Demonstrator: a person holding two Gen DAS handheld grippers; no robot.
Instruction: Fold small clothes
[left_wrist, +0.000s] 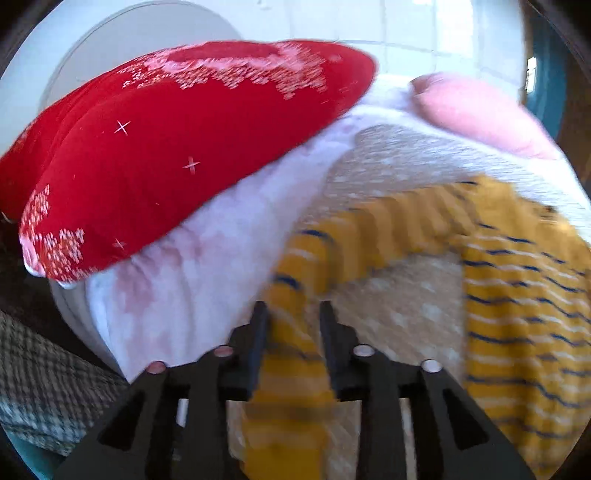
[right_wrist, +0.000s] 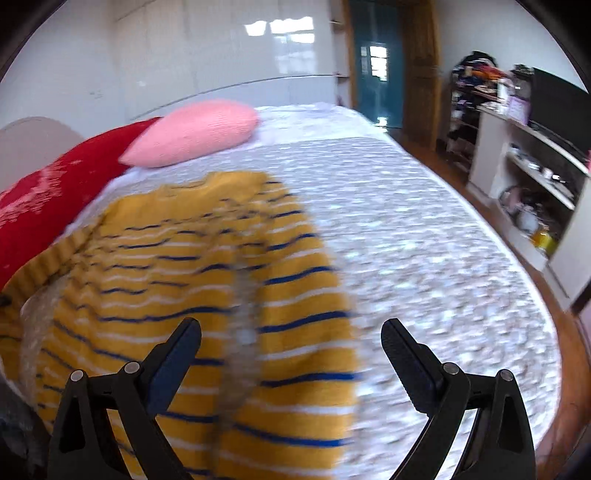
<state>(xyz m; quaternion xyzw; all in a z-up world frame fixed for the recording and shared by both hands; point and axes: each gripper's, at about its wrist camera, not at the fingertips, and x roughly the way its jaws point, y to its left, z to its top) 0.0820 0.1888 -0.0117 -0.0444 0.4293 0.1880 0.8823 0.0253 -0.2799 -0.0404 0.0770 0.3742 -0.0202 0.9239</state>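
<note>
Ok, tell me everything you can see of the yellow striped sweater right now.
The yellow striped sweater is a small knit, mustard with thin navy and white stripes and ribbed edging. It lies partly spread on the pale speckled bedspread, near the red pillow. The left gripper has its jaws shut on a ribbed piece. The right gripper hovers open above the body. Motion blur hides finer detail.

A mustard-yellow sweater (right_wrist: 207, 280) banded with thin navy and white stripes lies on a grey bedspread (right_wrist: 406, 240) flecked with pale spots, beside a plain pink pillow (right_wrist: 195, 133) and a bright red cushion (left_wrist: 166, 147) scattered with white crosses and snowflake-like motifs.
</note>
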